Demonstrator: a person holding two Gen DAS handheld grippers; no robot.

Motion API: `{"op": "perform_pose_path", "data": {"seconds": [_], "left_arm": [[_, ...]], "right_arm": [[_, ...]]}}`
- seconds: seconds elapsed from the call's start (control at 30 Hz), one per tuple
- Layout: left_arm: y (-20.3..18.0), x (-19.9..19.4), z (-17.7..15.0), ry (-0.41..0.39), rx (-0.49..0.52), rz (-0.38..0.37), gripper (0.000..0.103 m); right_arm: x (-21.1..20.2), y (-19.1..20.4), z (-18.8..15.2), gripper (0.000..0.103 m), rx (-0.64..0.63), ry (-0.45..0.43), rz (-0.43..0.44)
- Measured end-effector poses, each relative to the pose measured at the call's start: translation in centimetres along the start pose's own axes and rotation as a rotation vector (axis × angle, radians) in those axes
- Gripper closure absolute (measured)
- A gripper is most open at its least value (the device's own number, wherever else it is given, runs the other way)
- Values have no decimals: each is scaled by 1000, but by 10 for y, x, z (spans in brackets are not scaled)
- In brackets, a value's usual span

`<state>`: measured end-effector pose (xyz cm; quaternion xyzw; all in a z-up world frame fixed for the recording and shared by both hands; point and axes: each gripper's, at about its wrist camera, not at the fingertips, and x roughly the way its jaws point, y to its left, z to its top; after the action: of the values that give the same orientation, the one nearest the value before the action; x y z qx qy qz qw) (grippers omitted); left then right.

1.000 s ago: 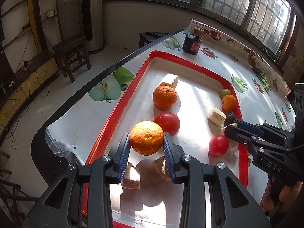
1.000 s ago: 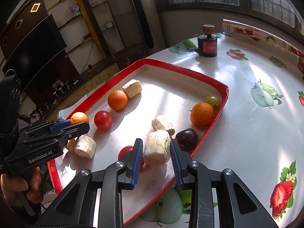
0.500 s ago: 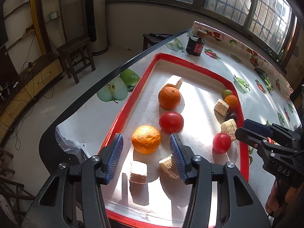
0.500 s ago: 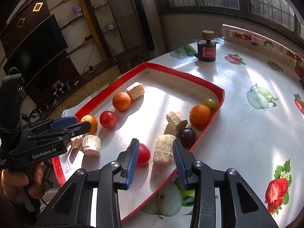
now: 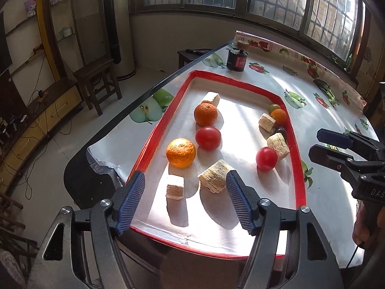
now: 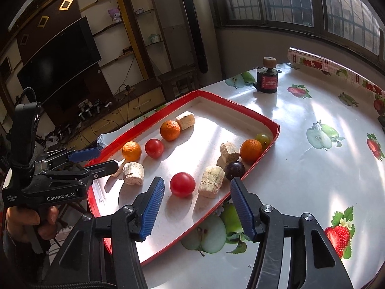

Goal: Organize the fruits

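A red-rimmed tray (image 5: 291,134) (image 6: 252,118) holds the fruit. An orange (image 5: 181,153) (image 6: 131,151) lies near the left rim, with a tomato (image 5: 208,138) (image 6: 154,148) and a second orange (image 5: 206,114) (image 6: 170,130) beyond it. A second tomato (image 5: 266,158) (image 6: 182,184), a pale ridged chunk (image 5: 278,142) (image 6: 211,181), a dark plum (image 6: 234,169), a third orange (image 6: 251,150) and a green grape (image 6: 262,138) lie by the right rim. My left gripper (image 5: 185,202) (image 6: 101,160) is open and empty above the tray's near end. My right gripper (image 6: 197,207) (image 5: 324,144) is open and empty.
More pale chunks lie in the tray (image 5: 215,179) (image 5: 175,187) (image 5: 266,122) (image 5: 211,98). A dark jar with a cork lid (image 5: 237,57) (image 6: 267,78) stands on the fruit-print tablecloth beyond the tray. The table edge drops off at left toward a wooden stool (image 5: 96,82).
My left gripper let go of the orange and pulled back and up. My right gripper let go of the pale ridged chunk and pulled back. Both stand wide open.
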<state>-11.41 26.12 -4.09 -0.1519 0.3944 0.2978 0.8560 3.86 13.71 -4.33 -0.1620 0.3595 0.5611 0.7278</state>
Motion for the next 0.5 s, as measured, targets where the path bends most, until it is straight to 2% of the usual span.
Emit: {"op": "perform_pose_path", "data": {"seconds": [0.17,0.23,0.43,0.5], "left_arm": [[-7,-18,-9,-32,40,26,30],[-10,-25,-13,-48,55,34,26],[-18,-44,-25,-100,100,73,24],[-20,-48,-28,-110,103,80,20]], "right_arm": [[-14,6,-2,25,-63,-20,18],[-20,9,-4,20,-96,-31,32],[-34,16,-6,12,-168,-47,72],[-37,16,-7,12,-179,-46,90]]}}
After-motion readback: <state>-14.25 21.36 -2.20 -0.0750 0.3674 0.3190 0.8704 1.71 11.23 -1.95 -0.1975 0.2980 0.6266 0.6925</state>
